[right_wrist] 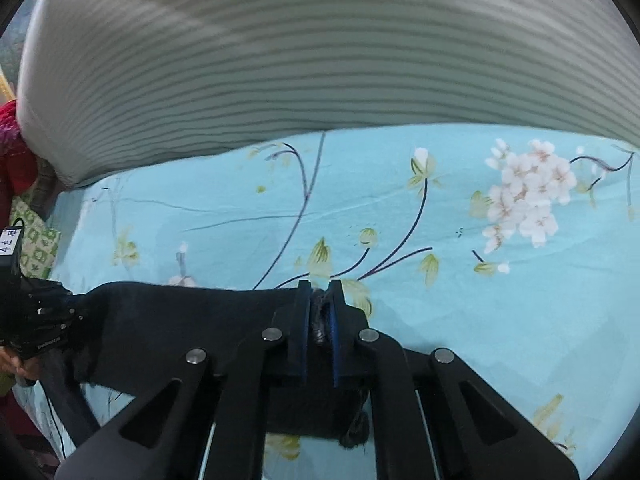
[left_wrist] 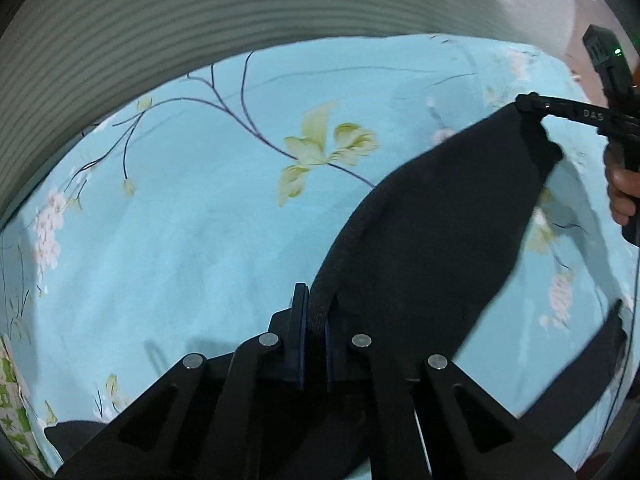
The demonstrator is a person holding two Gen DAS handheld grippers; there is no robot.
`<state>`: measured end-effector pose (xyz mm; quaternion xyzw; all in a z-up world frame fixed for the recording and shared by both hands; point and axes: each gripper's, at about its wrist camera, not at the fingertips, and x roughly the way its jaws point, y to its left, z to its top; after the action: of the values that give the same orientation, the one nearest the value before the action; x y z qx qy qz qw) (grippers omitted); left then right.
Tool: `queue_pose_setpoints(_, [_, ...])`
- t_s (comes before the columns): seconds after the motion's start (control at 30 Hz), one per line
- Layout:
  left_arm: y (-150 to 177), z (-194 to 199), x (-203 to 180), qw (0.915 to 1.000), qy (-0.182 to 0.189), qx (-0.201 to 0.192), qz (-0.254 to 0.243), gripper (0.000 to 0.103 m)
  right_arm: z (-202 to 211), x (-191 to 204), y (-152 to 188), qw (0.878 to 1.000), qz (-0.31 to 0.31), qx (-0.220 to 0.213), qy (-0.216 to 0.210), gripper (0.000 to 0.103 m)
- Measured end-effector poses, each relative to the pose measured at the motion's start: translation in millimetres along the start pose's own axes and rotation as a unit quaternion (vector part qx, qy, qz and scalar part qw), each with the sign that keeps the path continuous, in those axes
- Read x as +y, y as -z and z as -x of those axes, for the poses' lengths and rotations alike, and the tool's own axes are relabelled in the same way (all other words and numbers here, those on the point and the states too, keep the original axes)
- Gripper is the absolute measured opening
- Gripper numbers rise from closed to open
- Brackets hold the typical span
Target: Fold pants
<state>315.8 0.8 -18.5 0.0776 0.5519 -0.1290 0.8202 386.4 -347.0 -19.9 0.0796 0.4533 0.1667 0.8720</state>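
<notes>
The left tool [left_wrist: 310, 320] is clamped tight on a thick hem of the dark pants [left_wrist: 432, 232]. The right tool [right_wrist: 320, 312] pinches another bunched edge of them. The pants hang stretched between both tools, raised over the blue floral bed sheet [left_wrist: 180, 220]. A white label [right_wrist: 9, 242] bears unreadable writing.
</notes>
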Motion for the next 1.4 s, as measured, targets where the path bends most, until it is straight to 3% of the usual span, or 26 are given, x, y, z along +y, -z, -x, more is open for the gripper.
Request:
queue_pose_setpoints(0.2, [31.6,37.6,-14.5,0.9993,0.026,-0.025,-0.008,0.004,48.3,6.5,22.7,1.000,0.017,-0.015,-0.011,0.008])
queue_pose_setpoints(0.33, [67.6,57.5,-39.8,0.9987,0.038,-0.028,-0.017,0.004,78.0,11.3,51.6,0.999,0.025,-0.019,-0.006,0.008])
queue_pose_setpoints(0.6, [109.4,79.9,-64.0,0.9978,0.053,-0.032,-0.024,0.004,119.8,19.3,124.3,1.000,0.020,-0.011,0.014,0.007])
queue_pose_setpoints(0.83, [149.2,101.0,-84.0,0.9945,0.091,-0.034,-0.037,0.004,155.7,29.1,174.3,0.999,0.019,-0.011,0.030,0.007])
queue_pose_setpoints(1.1, [184.7,98.3,-107.3,0.9926,0.099,-0.024,-0.067,0.004,177.1,35.1,224.7,0.999,0.001,-0.003,0.051,0.007])
queue_pose_setpoints(1.4, [202.2,94.7,-109.9,0.9904,0.108,-0.018,-0.085,0.005,187.3,50.4,257.6,0.997,0.005,0.009,0.073,0.007])
